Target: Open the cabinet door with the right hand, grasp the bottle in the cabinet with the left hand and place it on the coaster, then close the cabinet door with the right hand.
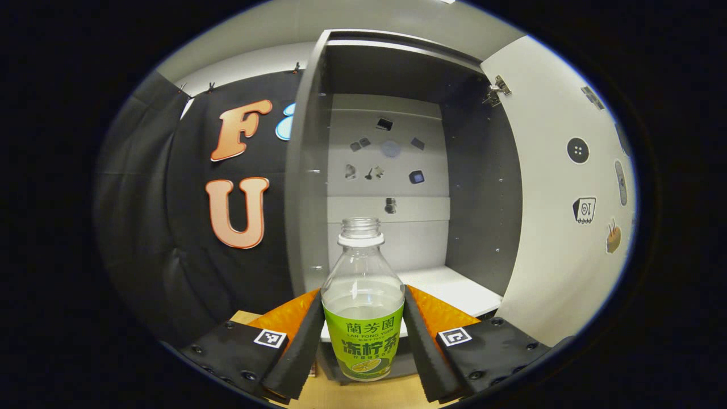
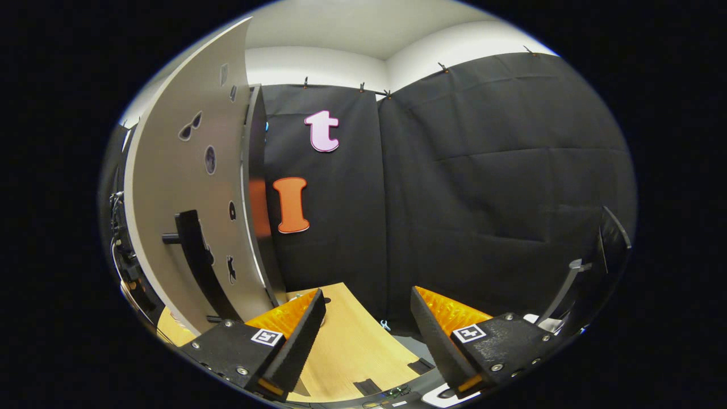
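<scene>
bottle [image 1: 363, 295] btwn L fingers [image 1: 304, 341], upright, gripped

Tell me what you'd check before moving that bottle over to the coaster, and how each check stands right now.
1. Cabinet door open: ok.
2. Left gripper closed on the bottle, a finger on each side: ok.
3. Bottle upright: ok.
4. Bottle capped: not ok, its neck is open and liquid is inside.
5. Coaster located: cannot tell.
6. Right gripper open, holding nothing, beside the door handle: ok.
</scene>
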A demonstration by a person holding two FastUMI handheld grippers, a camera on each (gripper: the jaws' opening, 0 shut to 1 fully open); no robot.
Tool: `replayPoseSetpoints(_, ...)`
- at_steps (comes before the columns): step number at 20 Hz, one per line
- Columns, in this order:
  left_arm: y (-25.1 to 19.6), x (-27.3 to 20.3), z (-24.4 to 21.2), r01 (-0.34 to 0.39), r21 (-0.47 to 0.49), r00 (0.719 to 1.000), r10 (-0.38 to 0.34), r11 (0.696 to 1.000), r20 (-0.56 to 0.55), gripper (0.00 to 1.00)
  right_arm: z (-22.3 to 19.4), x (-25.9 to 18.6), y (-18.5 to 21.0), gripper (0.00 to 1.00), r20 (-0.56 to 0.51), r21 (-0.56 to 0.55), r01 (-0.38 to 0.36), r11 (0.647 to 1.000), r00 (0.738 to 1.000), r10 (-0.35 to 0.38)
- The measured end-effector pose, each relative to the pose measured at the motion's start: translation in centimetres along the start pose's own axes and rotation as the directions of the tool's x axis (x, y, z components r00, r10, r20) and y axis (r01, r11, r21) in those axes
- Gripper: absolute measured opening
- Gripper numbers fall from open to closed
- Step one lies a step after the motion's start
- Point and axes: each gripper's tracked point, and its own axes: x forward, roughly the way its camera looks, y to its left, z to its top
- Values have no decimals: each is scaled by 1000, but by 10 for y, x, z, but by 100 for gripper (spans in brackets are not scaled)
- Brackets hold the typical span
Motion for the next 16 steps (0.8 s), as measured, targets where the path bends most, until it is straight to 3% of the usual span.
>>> replayPoseSetpoints(1,8,-11,-8,-7,10,1000,7,1000,-7,82,-1,-2,1,99,-1,-3,-8,1000,1000,8)
replayPoseSetpoints(8,60,-73,-87,-51,1,994,51,999,-92,82,-3,-14,10,99,-12,-10,-52,999,999,52)
replayPoseSetpoints(15,92,-102,-189,-77,-45,982,68,996,-176,82,-6,-29,9,99,-30,-26,-57,998,998,56)
replayPoseSetpoints(16,95,-105,-203,-83,-52,979,72,995,-190,82,-7,-30,9,93,-36,-27,-55,998,998,54)
